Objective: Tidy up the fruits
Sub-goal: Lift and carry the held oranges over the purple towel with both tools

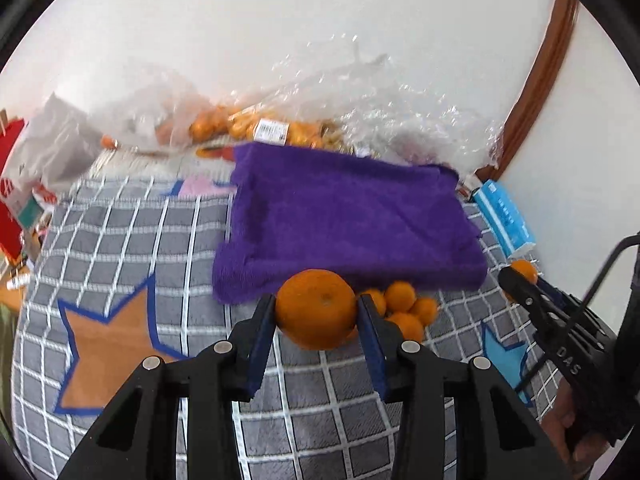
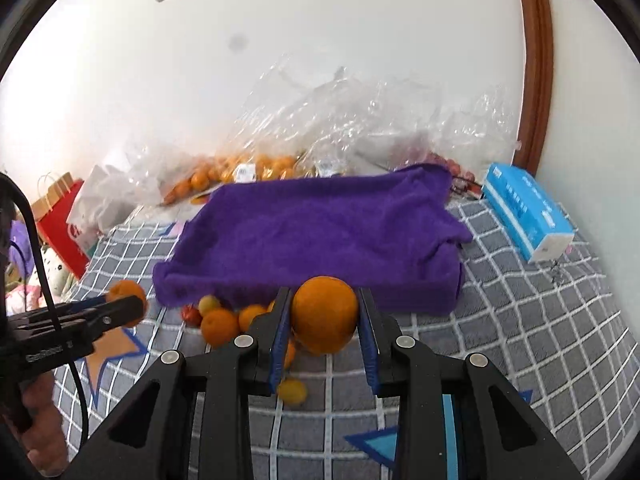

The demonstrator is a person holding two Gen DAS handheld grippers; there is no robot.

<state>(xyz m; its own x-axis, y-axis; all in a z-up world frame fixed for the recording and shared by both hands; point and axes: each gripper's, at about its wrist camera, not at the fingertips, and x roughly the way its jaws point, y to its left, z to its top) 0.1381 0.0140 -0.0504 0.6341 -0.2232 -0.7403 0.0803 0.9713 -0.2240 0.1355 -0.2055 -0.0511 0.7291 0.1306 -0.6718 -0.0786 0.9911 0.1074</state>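
The left gripper [image 1: 316, 312] is clamped on an orange [image 1: 315, 309], its blue pads pressed against the fruit's two sides, and the fruit hangs clear of the grey checked mat [image 1: 132, 224] just in front of the purple towel [image 1: 348, 216]. The right gripper [image 2: 325, 314] is closed the same way on a second orange [image 2: 325, 314], also held off the mat at the near edge of the towel, which is draped over a low rectangular shape. Each tool shows in the other's view: from the left wrist the right gripper sits at the right edge with its fruit peeking out past the fingertips, and from the right wrist the left gripper comes in from the left edge with its fruit at the tip, a hand [image 2: 40, 428] under its handle. A loose pile [image 2: 232, 320] of small oranges lies on the mat touching the towel's front edge, with a small reddish fruit [image 2: 191, 315] and a pale one at its left, and a yellow fruit [image 2: 292, 391] lies apart, nearer the right gripper's base. Behind the towel, against the white wall, crumpled clear bags [image 2: 320, 120] hold more oranges, and some red fruit shows at the towel's far right corner. A blue box [image 2: 528, 212] rests on the mat to the right of the towel, and a red paper bag [image 2: 60, 216] stands off the mat's far left corner
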